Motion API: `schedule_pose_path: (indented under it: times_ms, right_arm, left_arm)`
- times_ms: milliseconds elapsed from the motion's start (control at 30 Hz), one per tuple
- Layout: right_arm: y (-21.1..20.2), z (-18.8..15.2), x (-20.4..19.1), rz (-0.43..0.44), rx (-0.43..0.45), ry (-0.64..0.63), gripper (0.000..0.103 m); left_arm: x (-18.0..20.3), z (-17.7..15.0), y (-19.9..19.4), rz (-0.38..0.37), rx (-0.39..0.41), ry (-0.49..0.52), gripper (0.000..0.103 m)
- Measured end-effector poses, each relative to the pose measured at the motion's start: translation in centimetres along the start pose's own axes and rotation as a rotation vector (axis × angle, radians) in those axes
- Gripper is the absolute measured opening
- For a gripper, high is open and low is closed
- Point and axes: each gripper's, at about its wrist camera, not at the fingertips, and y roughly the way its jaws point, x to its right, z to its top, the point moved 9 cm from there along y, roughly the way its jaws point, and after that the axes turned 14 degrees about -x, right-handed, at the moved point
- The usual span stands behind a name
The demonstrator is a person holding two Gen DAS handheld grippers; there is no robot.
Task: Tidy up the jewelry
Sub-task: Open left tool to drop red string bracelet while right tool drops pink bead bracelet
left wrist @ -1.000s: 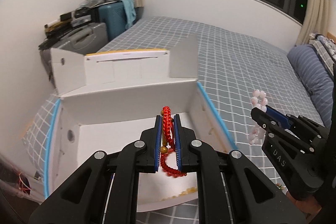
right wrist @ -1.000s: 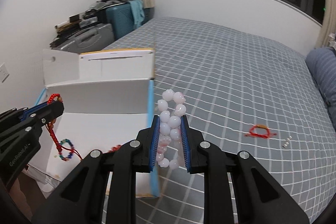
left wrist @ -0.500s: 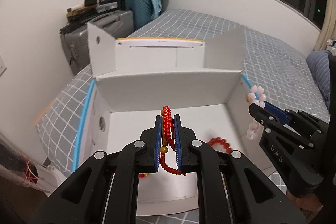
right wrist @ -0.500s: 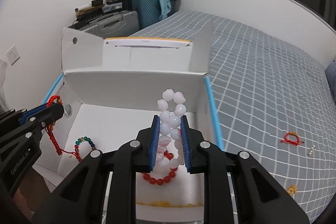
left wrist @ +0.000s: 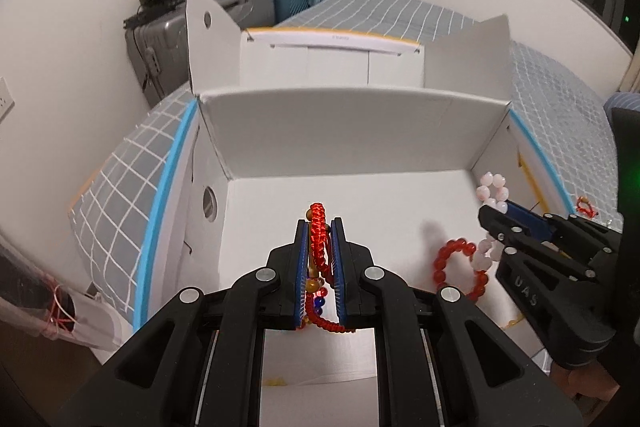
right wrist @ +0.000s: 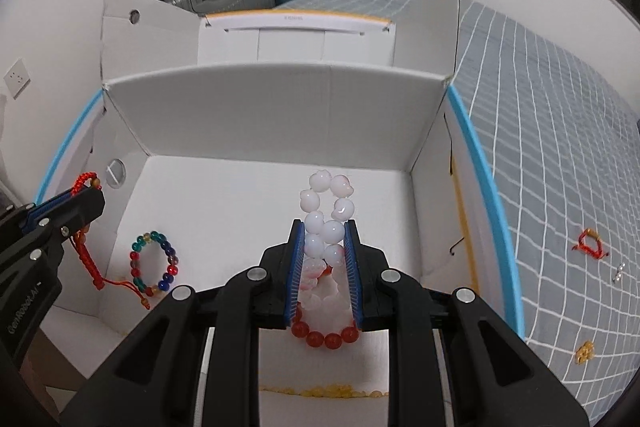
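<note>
Hanging over the white box [right wrist: 280, 115], both tongs are gripping: left tongs [left wrist: 319, 259] a red cord bracelet [left wrist: 319, 233]; right tongs [right wrist: 323, 259] a white bead bracelet [right wrist: 326, 223]; box floor lying at twelve o'clock, below.

Matt white cardboard box [right wrist: 256, 115]; glossy pale beads [right wrist: 326, 215]; woven red cord bracelet [left wrist: 318, 235]

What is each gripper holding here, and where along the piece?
Left gripper pinches the red braided cord bracelet across its loop; right gripper pinches the pale bead bracelet mid-loop, both sides pressed together.
</note>
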Motion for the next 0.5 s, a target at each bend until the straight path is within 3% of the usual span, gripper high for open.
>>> schedule_pose_path:
  times_ms: [300,500]
  right_arm:
    - [0.9,-0.2,0.0,-0.007,-0.046,0.007,0.019]
    - [1.0,-0.2,0.1,-0.013,-0.048,0.004,0.020]
  left_arm:
    - [0.6,-1.3,3.1,-0.022,-0.111,0.017,0.010]
    - [0.3,-1.6,3.5,-0.008,-0.127,0.015,0.011]
